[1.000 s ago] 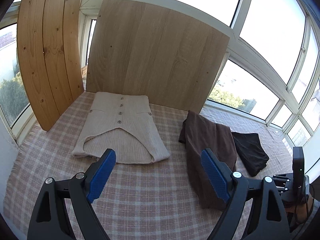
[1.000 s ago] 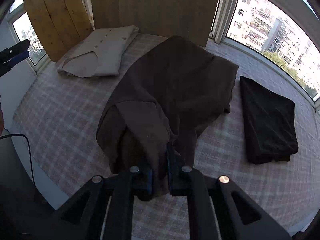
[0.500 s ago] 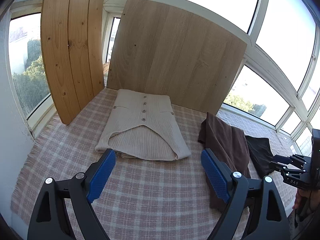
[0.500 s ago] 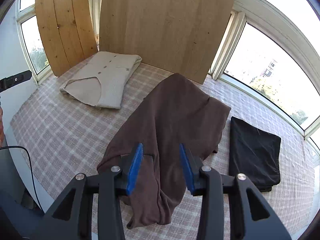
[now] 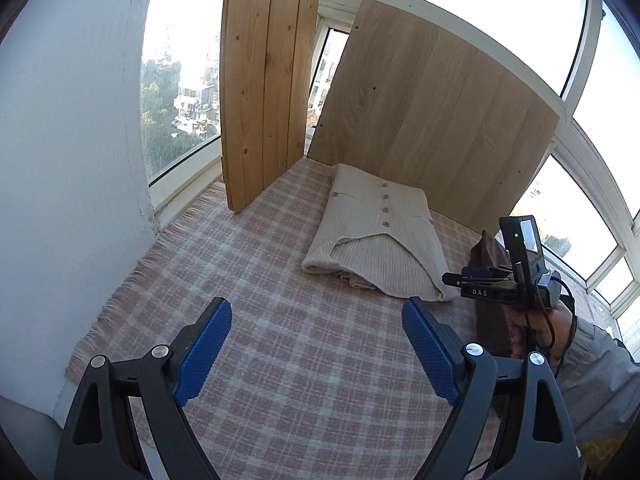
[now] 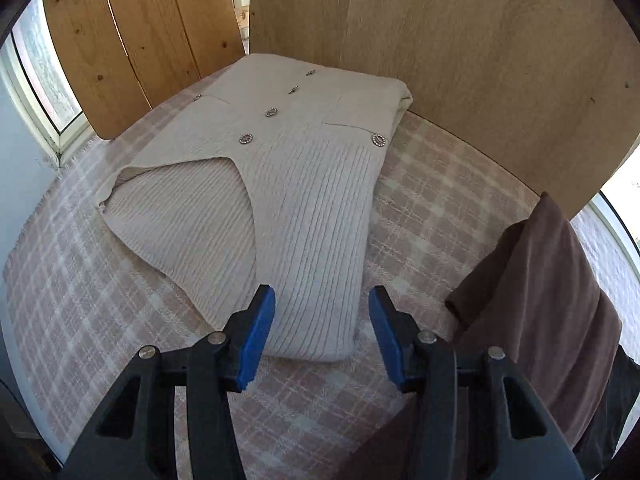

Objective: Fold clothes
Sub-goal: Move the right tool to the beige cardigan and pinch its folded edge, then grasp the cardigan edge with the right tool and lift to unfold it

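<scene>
Glazed balcony corner, daylight through windows on several sides. Work surface was covered by a pink-and-white plaid cloth (image 5: 280, 320) with a fringed edge toward the white wall (image 5: 68, 160). Two wooden boards stood upright at the back: a pine plank panel (image 5: 268, 80) on the left, and a wider oak-look board (image 5: 436, 128) behind the clothes.

Beige ribbed cardigan (image 6: 288, 184) lay folded flat on the plaid cloth, buttons up, with its far edge close to the foot of the wide board. One ribbed flap was folded diagonally across its near-left part. Brown garment (image 6: 548, 280) lay bunched on the cloth to the right of the cardigan, apart from it. A dark item showed only as a sliver at the lower right of the right wrist view; could not identify it.

Left gripper (image 5: 316, 344) hung over bare plaid cloth, near side of the cardigan, blue pads wide apart, nothing between them.

Right gripper (image 6: 322, 332) pointed down at the near right corner of the cardigan. Blue pads were parted, and that corner appeared in the gap between them. Pads did not press on the fabric; contact with the knit could not be judged. In the left wrist view the right gripper (image 5: 454, 279) appeared side-on, held by a hand (image 5: 540, 328) with a grey sleeve (image 5: 596, 372), in front of the brown garment (image 5: 488, 252).
</scene>
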`<state>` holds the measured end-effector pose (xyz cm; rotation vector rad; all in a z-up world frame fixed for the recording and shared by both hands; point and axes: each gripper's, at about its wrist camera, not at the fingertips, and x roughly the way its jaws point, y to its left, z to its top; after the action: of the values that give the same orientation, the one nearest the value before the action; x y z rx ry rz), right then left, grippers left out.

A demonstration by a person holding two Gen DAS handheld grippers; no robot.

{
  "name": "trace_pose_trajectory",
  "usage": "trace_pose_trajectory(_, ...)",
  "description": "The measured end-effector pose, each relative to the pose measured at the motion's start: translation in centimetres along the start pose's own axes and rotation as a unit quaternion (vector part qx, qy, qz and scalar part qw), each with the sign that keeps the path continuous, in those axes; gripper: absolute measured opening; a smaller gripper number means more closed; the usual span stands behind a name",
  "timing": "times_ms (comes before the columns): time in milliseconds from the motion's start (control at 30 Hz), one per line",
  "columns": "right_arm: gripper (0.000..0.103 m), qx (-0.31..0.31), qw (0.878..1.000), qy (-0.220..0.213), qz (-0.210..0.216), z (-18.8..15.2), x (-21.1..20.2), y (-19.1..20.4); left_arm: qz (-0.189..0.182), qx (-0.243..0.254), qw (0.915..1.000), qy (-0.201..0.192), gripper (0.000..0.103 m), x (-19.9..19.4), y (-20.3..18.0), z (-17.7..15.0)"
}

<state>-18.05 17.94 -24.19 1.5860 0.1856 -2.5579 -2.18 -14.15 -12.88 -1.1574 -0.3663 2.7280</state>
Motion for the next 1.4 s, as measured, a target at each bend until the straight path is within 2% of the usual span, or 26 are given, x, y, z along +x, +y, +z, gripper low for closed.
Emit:
trace_pose_trajectory(67, 0.048, 0.018, 0.999, 0.023, 0.045, -0.7, 1.0, 0.4, 0.004, -0.01, 0.9999, 0.001, 0.087, 0.1, 0.7, -0.1)
trace_pose_trajectory(133, 0.046, 0.009, 0.997, 0.02, 0.069, -1.6, 1.4, 1.5, 0.004, -0.014, 0.9999, 0.002, 0.087, 0.3, 1.0, 0.0)
trace_pose_trajectory(167, 0.027, 0.002, 0.998, 0.011, 0.066, -1.7, 1.3, 1.9, 0.004, -0.015, 0.9999, 0.002, 0.087, 0.4, 1.0, 0.0)
trace_pose_trajectory(200, 0.019, -0.004, 0.998, 0.003, 0.063, -1.7, 1.2, 2.2, 0.003, -0.015, 0.9999, 0.002, 0.087, 0.5, 1.0, 0.1)
trace_pose_trajectory(267, 0.015, 0.021, 0.997, -0.012, 0.068, -1.8, 0.6, 1.4, 0.0, -0.008, 1.0, -0.002, 0.087, 0.5, 0.4, 0.4)
trace_pose_trajectory(400, 0.012, 0.062, 0.993, -0.041, 0.093, -2.1, -0.7, -0.1, -0.008, 0.003, 0.9999, -0.008, 0.087, 0.6, -0.7, 0.6)
trace_pose_trajectory(600, 0.01, 0.121, 0.97, -0.132, 0.166, -0.3, -6.3, -1.7, -0.02, 0.003, 0.9998, -0.002, 0.087, 1.0, -1.8, 0.5)
trace_pose_trajectory(733, 0.009, 0.099, 0.959, -0.187, 0.189, 2.0, -11.3, -1.3, -0.022, 0.006, 0.9997, -0.008, 0.087, 0.6, -2.3, 0.6)
trace_pose_trajectory(800, 0.004, 0.081, 0.955, -0.204, 0.199, 2.4, -13.7, -0.7, -0.023, 0.005, 0.9997, -0.011, 0.087, 0.4, -2.5, 0.6)
trace_pose_trajectory(867, 0.003, 0.057, 0.957, -0.208, 0.195, 1.9, -15.3, 0.2, -0.023, 0.005, 0.9996, -0.014, 0.087, 0.3, -2.5, 0.6)
trace_pose_trajectory(933, 0.003, 0.026, 0.964, -0.198, 0.174, 0.8, -15.8, 1.4, -0.024, 0.005, 0.9996, -0.016, 0.087, 0.3, -2.5, 0.7)
trace_pose_trajectory(967, 0.003, 0.008, 0.971, -0.185, 0.15, 0.2, -15.2, 1.8, -0.025, 0.005, 0.9996, -0.016, 0.087, 0.4, -2.5, 0.7)
trace_pose_trajectory(1100, 0.004, -0.023, 0.995, -0.07, 0.067, -2.5, -9.1, 2.6, -0.028, 0.005, 0.9995, -0.014, 0.087, 0.8, -2.8, 0.6)
trace_pose_trajectory(1133, 0.006, -0.037, 0.996, -0.065, 0.05, -3.3, -8.0, 3.0, -0.028, 0.011, 0.9994, -0.016, 0.087, 0.9, -2.9, 0.5)
trace_pose_trajectory(1167, 0.012, -0.05, 0.996, -0.061, 0.033, -4.0, -7.0, 3.3, -0.026, 0.018, 0.9993, -0.018, 0.087, 1.1, -3.1, 0.5)
trace_pose_trajectory(1200, 0.022, -0.063, 0.996, -0.056, 0.016, -4.7, -6.0, 3.7, -0.024, 0.026, 0.9992, -0.02, 0.087, 1.4, -3.2, 0.6)
trace_pose_trajectory(1233, 0.027, -0.073, 0.996, -0.053, -0.001, -5.1, -5.1, 3.9, -0.021, 0.032, 0.9991, -0.019, 0.087, 1.7, -3.3, 0.7)
trace_pose_trajectory(1333, 0.035, -0.102, 0.992, -0.046, -0.05, -6.1, -2.6, 4.3, -0.023, 0.029, 0.9992, -0.016, 0.087, 2.1, -3.1, 1.2)
trace_pose_trajectory(1400, 0.035, -0.152, 0.981, -0.051, -0.105, -7.0, -1.7, 5.3, -0.023, 0.025, 0.9991, -0.025, 0.087, 1.7, -2.8, 1.5)
